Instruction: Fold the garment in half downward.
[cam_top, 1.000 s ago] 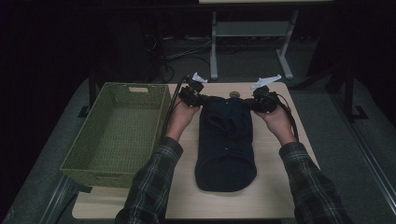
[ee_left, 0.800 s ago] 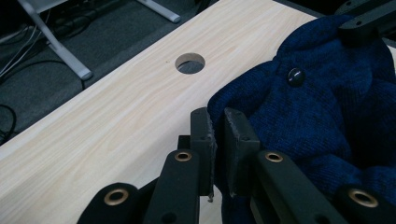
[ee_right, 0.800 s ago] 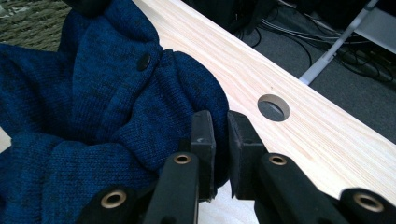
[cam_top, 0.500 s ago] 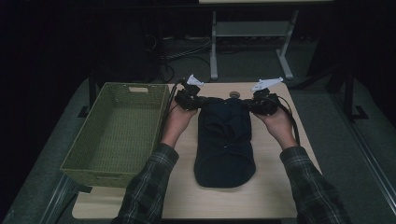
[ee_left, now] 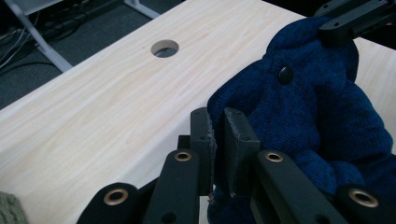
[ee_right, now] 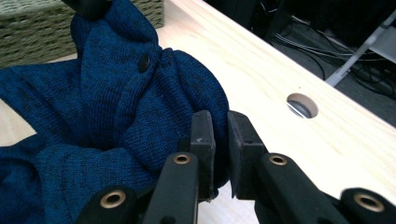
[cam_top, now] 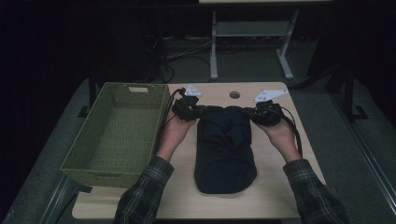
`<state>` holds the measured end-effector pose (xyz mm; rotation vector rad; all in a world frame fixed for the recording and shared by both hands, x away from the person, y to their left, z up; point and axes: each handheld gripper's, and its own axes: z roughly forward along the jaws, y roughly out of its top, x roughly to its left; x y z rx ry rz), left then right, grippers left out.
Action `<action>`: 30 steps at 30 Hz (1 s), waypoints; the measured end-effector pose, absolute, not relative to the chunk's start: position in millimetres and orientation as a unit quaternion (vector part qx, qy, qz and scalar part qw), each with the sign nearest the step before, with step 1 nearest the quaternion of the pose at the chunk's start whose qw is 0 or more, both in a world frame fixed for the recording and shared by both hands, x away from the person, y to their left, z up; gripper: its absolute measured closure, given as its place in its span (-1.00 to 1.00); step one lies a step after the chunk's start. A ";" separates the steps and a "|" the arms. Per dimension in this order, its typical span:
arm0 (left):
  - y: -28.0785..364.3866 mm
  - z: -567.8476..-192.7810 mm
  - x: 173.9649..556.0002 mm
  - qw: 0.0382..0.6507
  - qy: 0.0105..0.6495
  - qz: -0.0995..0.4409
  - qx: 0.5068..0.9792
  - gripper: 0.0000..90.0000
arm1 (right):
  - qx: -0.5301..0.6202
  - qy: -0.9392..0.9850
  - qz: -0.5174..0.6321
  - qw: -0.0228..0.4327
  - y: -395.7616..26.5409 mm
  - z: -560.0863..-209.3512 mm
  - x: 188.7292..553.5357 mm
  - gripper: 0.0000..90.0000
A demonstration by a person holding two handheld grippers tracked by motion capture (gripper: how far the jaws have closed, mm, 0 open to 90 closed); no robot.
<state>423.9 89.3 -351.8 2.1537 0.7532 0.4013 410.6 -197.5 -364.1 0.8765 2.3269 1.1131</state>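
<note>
A dark blue knitted garment [cam_top: 224, 149] with buttons lies folded lengthwise on the wooden table [cam_top: 280, 186]. My left gripper [cam_top: 187, 109] is at its far left corner and my right gripper [cam_top: 266, 114] at its far right corner. In the left gripper view the left gripper [ee_left: 218, 116] is shut on a bunched edge of the garment [ee_left: 317, 107], near a black button [ee_left: 286, 74]. The right gripper view has the right gripper [ee_right: 220, 119] shut on a fold of the garment [ee_right: 116, 93].
A green woven basket [cam_top: 112, 176] stands empty on the left part of the table, close to the left hand. A round cable hole [cam_top: 234, 94] is in the table's far edge. Desk legs and cables are on the floor beyond.
Both hands have drawn back toward the person, pulling the garment's far edge with them. The grippers stay shut on its corners.
</note>
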 end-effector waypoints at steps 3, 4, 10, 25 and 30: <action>90.2 -356.3 416.1 0.403 0.298 0.156 0.851 0.84 | 0.312 0.836 0.403 0.203 -198.6 -369.5 401.5 0.81; 90.3 -358.0 413.4 0.404 0.298 0.156 0.851 0.84 | 0.310 0.836 0.403 0.205 -198.8 -370.9 399.1 0.81; 94.5 -363.2 401.1 0.410 0.297 0.150 0.849 0.84 | 0.304 0.836 0.410 0.201 -199.0 -374.5 386.6 0.80; 99.6 -375.2 363.6 0.427 0.280 0.138 0.849 0.83 | 0.292 0.838 0.418 0.192 -202.5 -385.3 352.8 0.76; 100.9 -381.5 355.6 0.428 0.280 0.128 0.850 0.82 | 0.291 0.840 0.418 0.184 -202.8 -391.2 342.6 0.75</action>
